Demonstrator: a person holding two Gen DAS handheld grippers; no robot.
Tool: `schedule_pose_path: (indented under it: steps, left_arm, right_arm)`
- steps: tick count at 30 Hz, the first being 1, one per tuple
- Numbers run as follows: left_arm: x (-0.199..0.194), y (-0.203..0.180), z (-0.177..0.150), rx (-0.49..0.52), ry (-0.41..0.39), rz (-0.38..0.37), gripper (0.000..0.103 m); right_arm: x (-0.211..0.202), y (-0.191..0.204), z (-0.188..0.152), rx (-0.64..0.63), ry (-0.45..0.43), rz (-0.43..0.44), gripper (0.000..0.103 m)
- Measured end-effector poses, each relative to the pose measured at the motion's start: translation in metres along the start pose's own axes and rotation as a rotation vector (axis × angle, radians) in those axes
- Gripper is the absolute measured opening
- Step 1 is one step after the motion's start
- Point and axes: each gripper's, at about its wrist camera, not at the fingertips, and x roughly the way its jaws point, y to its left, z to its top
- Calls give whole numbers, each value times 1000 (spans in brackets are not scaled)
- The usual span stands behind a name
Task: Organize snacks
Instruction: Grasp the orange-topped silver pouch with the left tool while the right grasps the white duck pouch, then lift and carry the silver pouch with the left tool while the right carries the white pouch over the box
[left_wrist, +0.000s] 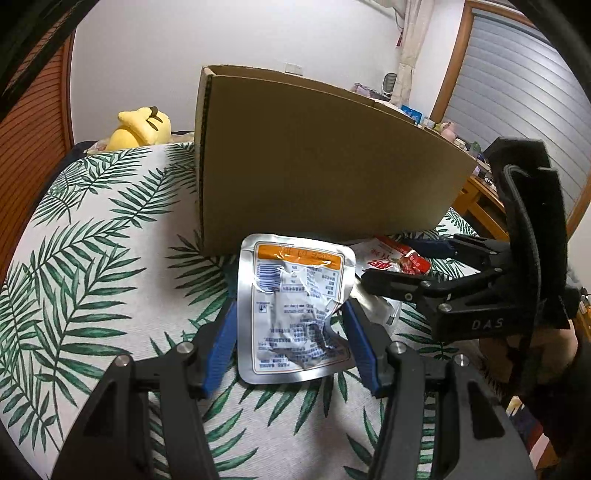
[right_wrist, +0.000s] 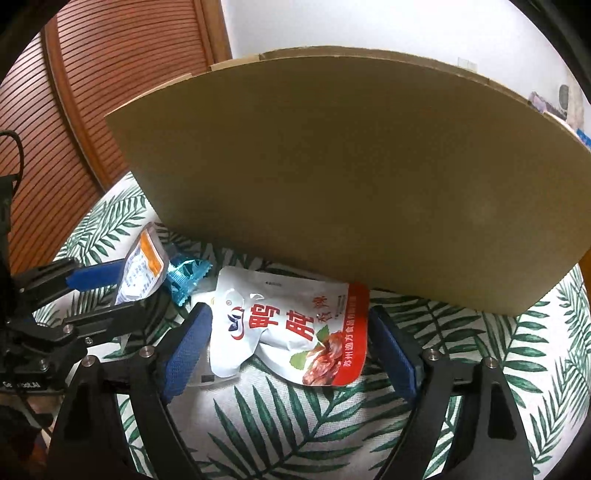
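Observation:
A silver foil pouch (left_wrist: 295, 314) with an orange band stands tilted up between the blue pads of my left gripper (left_wrist: 291, 306), which is shut on its sides; its right edge is crumpled at the pad. The right wrist view shows the same silver pouch (right_wrist: 142, 269) in the left gripper (right_wrist: 129, 284), lifted off the cloth. A white and red snack pouch (right_wrist: 291, 328) lies flat on the leaf-print cloth between the wide-apart fingers of my right gripper (right_wrist: 288, 314); the pads stand off its edges. The left wrist view shows the right gripper (left_wrist: 399, 264) over that pouch (left_wrist: 380, 258).
A tall brown cardboard box (left_wrist: 314, 166) (right_wrist: 351, 184) stands close behind the snacks; its inside is hidden. A teal candy wrapper (right_wrist: 184, 280) lies between the two pouches. A yellow plush toy (left_wrist: 144, 125) sits far left. A hand (left_wrist: 535, 354) holds the right gripper.

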Motion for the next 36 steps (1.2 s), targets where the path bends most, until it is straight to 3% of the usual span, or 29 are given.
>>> schedule_pose_path:
  steps: [7,13,14,15,16,19,21,36]
  left_arm:
    - [1,-1,-1,0,1,3,56]
    - [1,0,-1,-2,-1,5,56]
    - [1,0,0,-1,-1,4,56]
    - [1,0,0,0,-2,5,56]
    - [1,0,0,-1,-3,4,56]
    - [1,0,-1,-2,-4,5,56]
    - [1,0,0,-1,-5,5,56]
    - [-3,-1,-1,3,-23,11,56]
  right_arm:
    - [1,-4,-1,15,14,27,87]
    - [-6,-5,-7,9,26,60,77]
    - [-8,-6,-8,5,27,64,70]
    - [-11,-8,-10,7,21,58,53]
    - [-15,-10,-11,19,14,68,46]
    - [-19,-14,-14,32,9,87,39]
    - [-21,-15,-17,33,11,76,7]
    - [-62,-20,-30,49,-62,88,0]
